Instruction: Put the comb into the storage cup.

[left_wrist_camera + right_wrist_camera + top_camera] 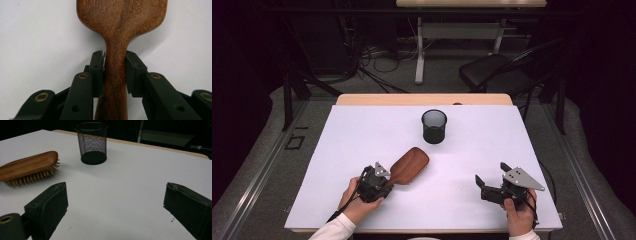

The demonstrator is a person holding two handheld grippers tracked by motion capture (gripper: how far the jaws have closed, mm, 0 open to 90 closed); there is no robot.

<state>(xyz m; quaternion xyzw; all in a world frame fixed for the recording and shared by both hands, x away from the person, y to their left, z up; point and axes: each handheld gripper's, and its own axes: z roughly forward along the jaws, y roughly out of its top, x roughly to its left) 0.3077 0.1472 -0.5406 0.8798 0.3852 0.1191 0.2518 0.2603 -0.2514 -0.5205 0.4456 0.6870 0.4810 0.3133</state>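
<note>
The left gripper point(384, 181) was clamped on the brown wooden hairbrush point(410, 165), whose long side pointed toward the black mesh cup point(434, 126), while the right gripper point(486, 181) sat wide apart

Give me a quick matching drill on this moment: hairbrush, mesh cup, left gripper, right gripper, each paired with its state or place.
Things:
1. wooden hairbrush
2. black mesh cup
3. left gripper
4. right gripper

States:
A. jaws wide apart, nothing between them
B. stands upright, apart from everything, toward the far side of the white table
C. lies bristles down on the table, held by its handle
D. jaws closed on a wooden handle

Pairs: 1-C, 2-B, 3-D, 4-A
</note>
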